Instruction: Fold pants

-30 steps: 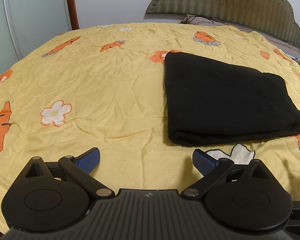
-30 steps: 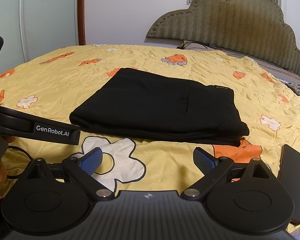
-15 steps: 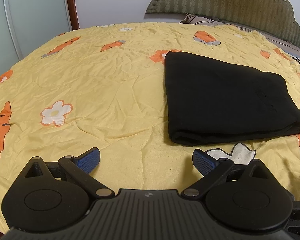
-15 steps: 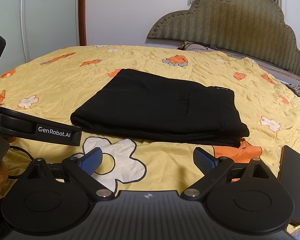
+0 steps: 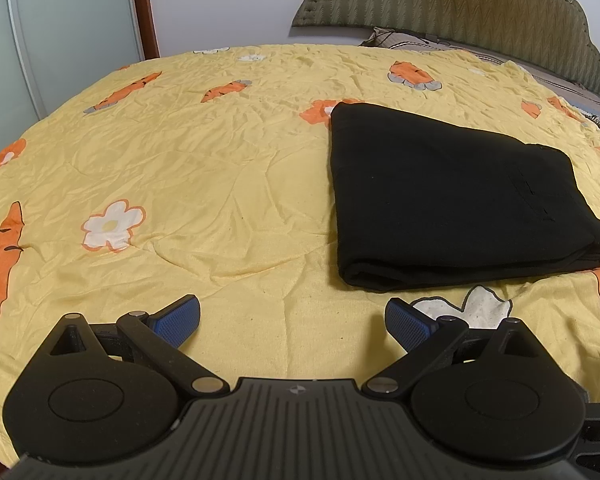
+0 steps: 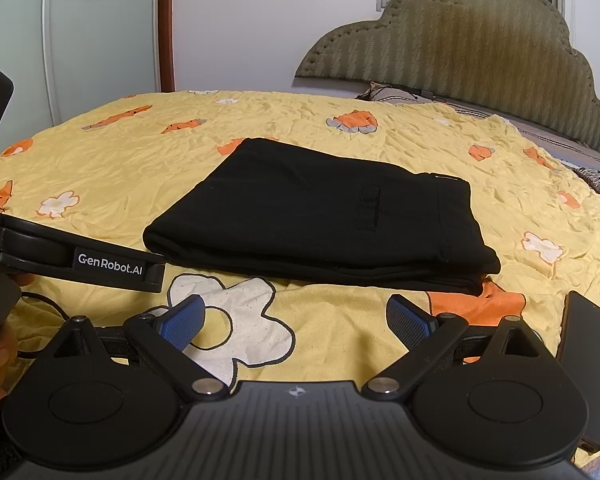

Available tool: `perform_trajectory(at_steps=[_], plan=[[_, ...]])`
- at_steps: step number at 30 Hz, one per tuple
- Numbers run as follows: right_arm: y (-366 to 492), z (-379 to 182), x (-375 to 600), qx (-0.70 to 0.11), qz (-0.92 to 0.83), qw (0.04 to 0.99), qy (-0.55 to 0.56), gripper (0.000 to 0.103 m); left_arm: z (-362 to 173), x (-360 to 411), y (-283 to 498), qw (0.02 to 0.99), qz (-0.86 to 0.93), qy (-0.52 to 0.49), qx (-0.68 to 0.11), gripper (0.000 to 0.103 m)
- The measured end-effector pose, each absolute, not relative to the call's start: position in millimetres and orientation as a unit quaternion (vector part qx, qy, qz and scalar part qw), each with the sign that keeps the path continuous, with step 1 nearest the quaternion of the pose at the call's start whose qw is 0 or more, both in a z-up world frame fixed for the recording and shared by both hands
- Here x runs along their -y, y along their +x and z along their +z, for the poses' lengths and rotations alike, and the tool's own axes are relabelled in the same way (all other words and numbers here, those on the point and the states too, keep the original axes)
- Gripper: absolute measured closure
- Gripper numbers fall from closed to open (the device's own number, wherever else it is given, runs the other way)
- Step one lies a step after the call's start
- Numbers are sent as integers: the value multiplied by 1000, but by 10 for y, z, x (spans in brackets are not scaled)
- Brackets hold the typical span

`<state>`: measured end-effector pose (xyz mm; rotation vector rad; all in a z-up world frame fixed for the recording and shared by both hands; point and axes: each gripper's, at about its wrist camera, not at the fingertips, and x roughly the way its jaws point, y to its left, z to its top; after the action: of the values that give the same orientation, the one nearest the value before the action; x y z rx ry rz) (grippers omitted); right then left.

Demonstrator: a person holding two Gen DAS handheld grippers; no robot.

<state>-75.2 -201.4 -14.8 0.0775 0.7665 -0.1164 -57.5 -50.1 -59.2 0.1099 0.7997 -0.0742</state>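
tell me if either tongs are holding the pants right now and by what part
Nothing is held. The left tongs and right tongs are both open and empty, apart from the folded black pants lying on the bed.

Pants (image 5: pixel 440 200) are plain black, no print. Bedsheet (image 5: pixel 220 184) is yellow w/ orange carrots, white flowers edged in orange, yellow centres. Headboard (image 6: pixel 460 48) is olive-green, zigzag weave, stud trim along the edge. Left gripper (image 5: pixel 292 322) is black w/ blue ribbed fingertips (image 5: pixel 178 320); right gripper (image 6: pixel 294 322) same: black, blue pads (image 6: pixel 406 322). Black bar (image 6: pixel 112 268) carries white "GenRobot.AI" lettering. Phone (image 6: pixel 588 364) is black. Wall (image 6: pixel 236 32) is white; door frame (image 6: pixel 166 24) reddish-brown. Wardrobe panel (image 6: pixel 100 32) is pale green-white w/ brown flower decals.
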Motion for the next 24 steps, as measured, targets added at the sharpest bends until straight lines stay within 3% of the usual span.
perform_trajectory(at_steps=[24], plan=[[-751,-77,2016,-361,-43,931,33,5,-579,460,-552,919,-29,46,-390,3]])
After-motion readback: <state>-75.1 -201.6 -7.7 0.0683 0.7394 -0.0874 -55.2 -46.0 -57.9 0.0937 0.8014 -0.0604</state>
